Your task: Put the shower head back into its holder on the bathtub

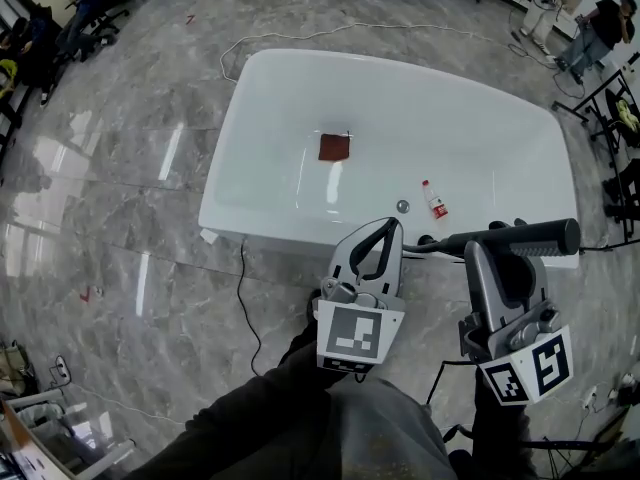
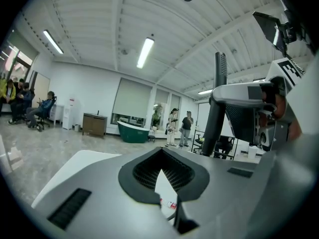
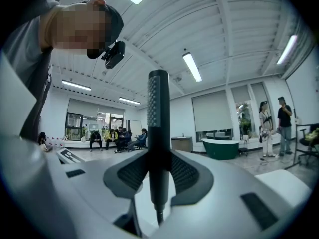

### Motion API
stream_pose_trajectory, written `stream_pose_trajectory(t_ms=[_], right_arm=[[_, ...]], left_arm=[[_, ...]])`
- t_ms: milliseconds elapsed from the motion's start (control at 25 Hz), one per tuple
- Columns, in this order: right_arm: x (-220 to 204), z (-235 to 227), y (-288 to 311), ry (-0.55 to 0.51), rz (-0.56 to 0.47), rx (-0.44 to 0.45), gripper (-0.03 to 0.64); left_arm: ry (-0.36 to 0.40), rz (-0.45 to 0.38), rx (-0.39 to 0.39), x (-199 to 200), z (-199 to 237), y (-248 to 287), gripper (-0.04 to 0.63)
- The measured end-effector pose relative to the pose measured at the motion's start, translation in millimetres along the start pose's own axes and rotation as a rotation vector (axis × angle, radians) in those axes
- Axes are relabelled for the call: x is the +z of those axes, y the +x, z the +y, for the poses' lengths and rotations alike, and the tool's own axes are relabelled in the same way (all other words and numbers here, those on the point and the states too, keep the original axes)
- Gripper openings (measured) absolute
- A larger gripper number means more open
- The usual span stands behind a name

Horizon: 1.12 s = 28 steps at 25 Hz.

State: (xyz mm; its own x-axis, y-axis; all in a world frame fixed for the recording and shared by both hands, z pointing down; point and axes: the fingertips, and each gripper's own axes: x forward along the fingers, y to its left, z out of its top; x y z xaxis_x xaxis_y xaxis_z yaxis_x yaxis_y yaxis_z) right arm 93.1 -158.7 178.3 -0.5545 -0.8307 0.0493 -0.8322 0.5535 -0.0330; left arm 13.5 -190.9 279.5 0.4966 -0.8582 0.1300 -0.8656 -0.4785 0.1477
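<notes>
1. Right gripper (image 3: 158, 159) first: its jaws are clamped on the handle of the shower head (image 3: 158, 103), a slim dark wand standing straight up between the ribbed pads in the right gripper view.
2. Over to the left gripper (image 2: 162, 152): jaw tips pressed together, nothing held. Only a sliver of white tub shows through the gap behind the pads.
3. From the head view, the shower head (image 1: 528, 236) lies level in the right gripper (image 1: 488, 250), hanging over the near rim of the bathtub (image 1: 224, 150) towards its right end.
4. The left gripper (image 1: 388, 228) hovers just beside it, also at the near rim, carrying nothing.
5. Inside the tub, a small brown square (image 1: 334, 147) sits on the floor and a little red-and-white bottle (image 1: 434, 200) lies close to the drain. Neither belongs to the job.
6. Progress check: the pick-up looks done, the wand firmly in hand. The seating itself is not yet done, as the head is in the air, not resting on any mount.
7. The holder I cannot pick out; it may sit on the near rim behind the grippers. By my reading, what is left is to line the handle up with that mount, lower it in and let go.
</notes>
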Motion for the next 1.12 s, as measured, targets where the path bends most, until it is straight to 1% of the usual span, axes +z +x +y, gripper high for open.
stream_pose_trajectory(t_ms=[320, 480, 800, 1000, 1120], right_arm=[[-14.0, -2.2, 10.3, 0.009, 0.015, -0.025, 0.141], [-27.9, -6.6, 22.0, 0.017, 0.042, -0.046, 0.141], [-47.0, -9.7, 36.5, 0.038, 0.057, -0.095, 0.141], [-62.0, -20.3, 35.1, 0.071, 0.065, -0.102, 0.141], [-71.6, -31.6, 35.1, 0.102, 0.063, -0.095, 0.141]], left_arm=[[-0.017, 0.016, -0.038, -3.2, 6.6, 9.1, 0.003], [-0.013, 0.025, -0.063, -4.5, 11.5, 14.7, 0.003], [-0.035, 0.044, -0.116, -18.3, 23.7, 28.5, 0.003], [-0.026, 0.067, -0.136, -27.2, 14.4, 38.2, 0.003], [-0.006, 0.081, -0.133, -32.1, 8.8, 48.5, 0.003]])
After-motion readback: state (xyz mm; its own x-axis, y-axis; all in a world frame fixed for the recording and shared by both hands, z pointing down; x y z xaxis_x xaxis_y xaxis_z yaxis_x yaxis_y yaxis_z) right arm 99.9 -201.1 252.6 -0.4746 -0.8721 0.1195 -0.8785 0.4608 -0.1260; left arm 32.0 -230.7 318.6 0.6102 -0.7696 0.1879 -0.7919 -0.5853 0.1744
